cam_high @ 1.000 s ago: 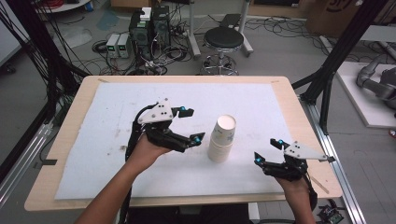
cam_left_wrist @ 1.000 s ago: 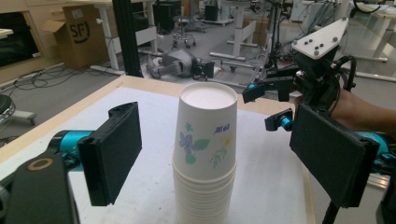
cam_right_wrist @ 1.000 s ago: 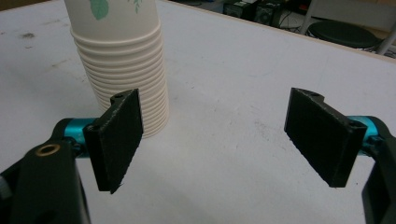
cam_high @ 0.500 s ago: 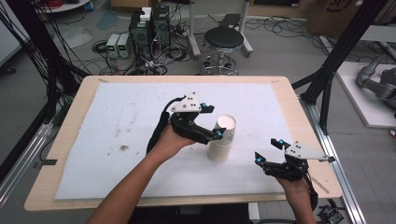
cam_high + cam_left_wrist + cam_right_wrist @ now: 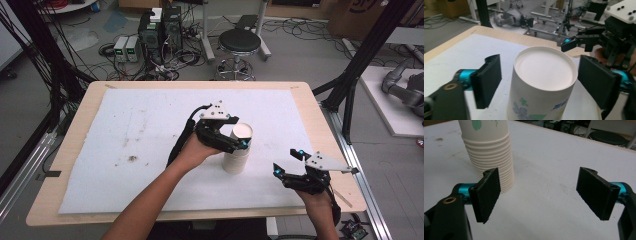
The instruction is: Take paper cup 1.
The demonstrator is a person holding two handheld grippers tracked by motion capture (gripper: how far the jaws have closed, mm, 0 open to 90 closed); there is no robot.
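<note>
My left hand-held gripper (image 5: 537, 82) has just been closing around the top cup of the cup stack (image 5: 237, 150) standing upside down on the tabletop (image 5: 125, 130); small gaps remain, nothing gripped. My right hand-held gripper (image 5: 540, 195) waits open, empty. Lifting one cup off is left.

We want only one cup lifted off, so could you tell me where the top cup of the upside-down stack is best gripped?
Grip the top cup on its smooth printed wall just under the closed base, from the side, level, as the left tool now straddles it. The ribbed rims below belong to the other cups.
</note>
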